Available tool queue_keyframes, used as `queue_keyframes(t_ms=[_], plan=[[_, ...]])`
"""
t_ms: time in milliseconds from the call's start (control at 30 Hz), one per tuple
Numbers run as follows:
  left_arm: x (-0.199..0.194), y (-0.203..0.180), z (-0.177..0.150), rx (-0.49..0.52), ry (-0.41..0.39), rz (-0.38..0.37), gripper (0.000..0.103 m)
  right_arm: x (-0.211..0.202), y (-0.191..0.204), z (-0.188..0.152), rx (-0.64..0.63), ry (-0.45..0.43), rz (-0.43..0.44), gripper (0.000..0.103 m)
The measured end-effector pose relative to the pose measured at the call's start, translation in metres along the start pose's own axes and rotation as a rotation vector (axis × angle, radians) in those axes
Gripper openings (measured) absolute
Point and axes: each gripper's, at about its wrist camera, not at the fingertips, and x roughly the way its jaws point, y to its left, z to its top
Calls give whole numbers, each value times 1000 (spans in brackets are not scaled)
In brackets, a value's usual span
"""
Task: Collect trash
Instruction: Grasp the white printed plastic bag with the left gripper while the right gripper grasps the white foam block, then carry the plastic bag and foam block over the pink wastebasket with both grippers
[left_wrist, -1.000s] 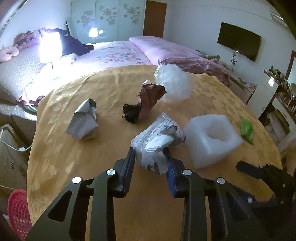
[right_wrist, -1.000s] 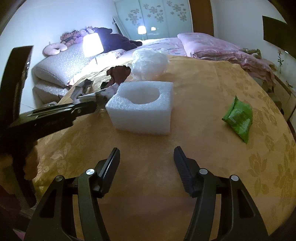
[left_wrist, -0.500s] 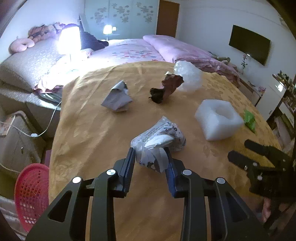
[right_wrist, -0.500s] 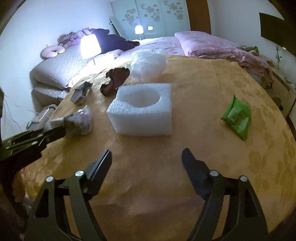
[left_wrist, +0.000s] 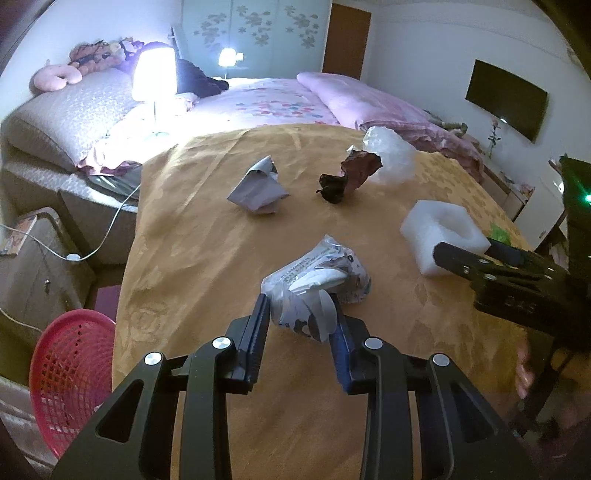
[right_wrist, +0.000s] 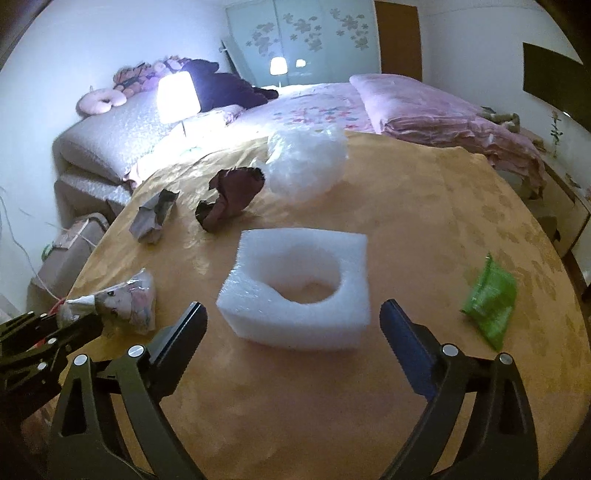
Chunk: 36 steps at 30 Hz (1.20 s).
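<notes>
The left claw (left_wrist: 300, 325) is clamped on a crumpled wrapper (left_wrist: 317, 286) pointing toward upper right; the right claw (right_wrist: 293, 321) spread around a foam block (right_wrist: 301, 288).

Wrist views — shared table (left_wrist: 207, 229) — close.

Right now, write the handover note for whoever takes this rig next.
Left tool: shut on the crumpled printed wrapper, lifted above the table.
Right tool: open, lined up on the white foam block, not gripping.
Still on the yellow tablecloth: grey paper wad, dark brown wrapper, bubble wrap, green packet.
Red basket sits lower left; nothing visibly binned yet.
</notes>
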Motion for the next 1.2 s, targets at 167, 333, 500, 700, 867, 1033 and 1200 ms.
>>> queue_keyframes(t_ms=[167,333,500,700,867,1033,1200], plan=[[-2,8,-3,-17,-2,17,30,8,0,1,12,29,-7,89],[-6,17,-9,-45,-4,27,30,9,0,0,25,26,5,77],[-12,26,-15,-65,-6,44,30,2,7,-2,12,13,23,76],[-22,38,-19,-95,-13,63,30,-7,30,-7,-37,-1,48,76],[-32,47,-22,-121,-22,73,30,-11,50,-11,-73,6,80,76],[-45,57,-24,-137,-37,97,30,-14,69,-13,-112,11,109,76],[-61,72,-27,-161,-57,124,30,-15,88,-12,-148,15,134,76]])
